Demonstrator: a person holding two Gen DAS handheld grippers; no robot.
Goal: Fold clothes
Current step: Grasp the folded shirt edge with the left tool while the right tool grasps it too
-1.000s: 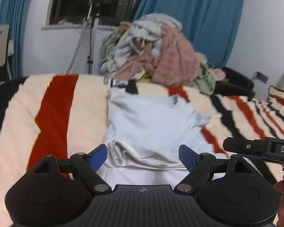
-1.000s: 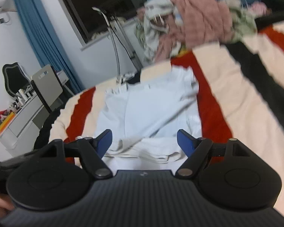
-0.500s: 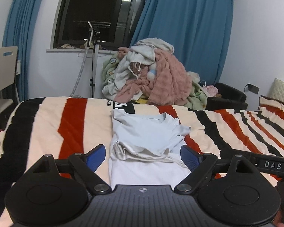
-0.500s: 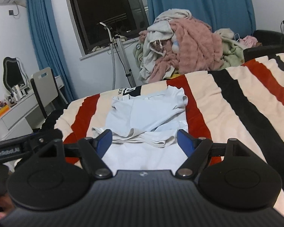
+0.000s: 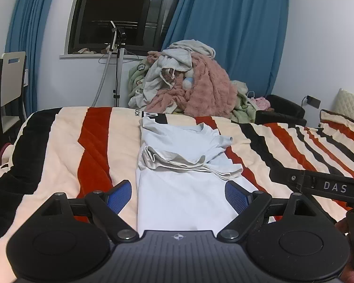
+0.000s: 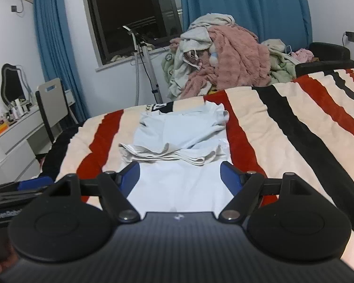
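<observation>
Left wrist view: folded shirt [image 5: 181, 165] lies ahead of the spread claw [image 5: 178, 194].

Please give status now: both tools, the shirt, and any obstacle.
Left tool open, empty. Right tool open, empty. White shirt flat on striped blanket, hem folded up halfway. Nothing in the way; clothes pile behind the bed.

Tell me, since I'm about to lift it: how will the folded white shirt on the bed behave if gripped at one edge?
The white shirt is thin cloth, so it will probably droop rather than hold its shape. Its folded-over layers lie loose and wavy, so they would likely slide apart. It looks light; the striped blanket beneath should hardly drag.
</observation>
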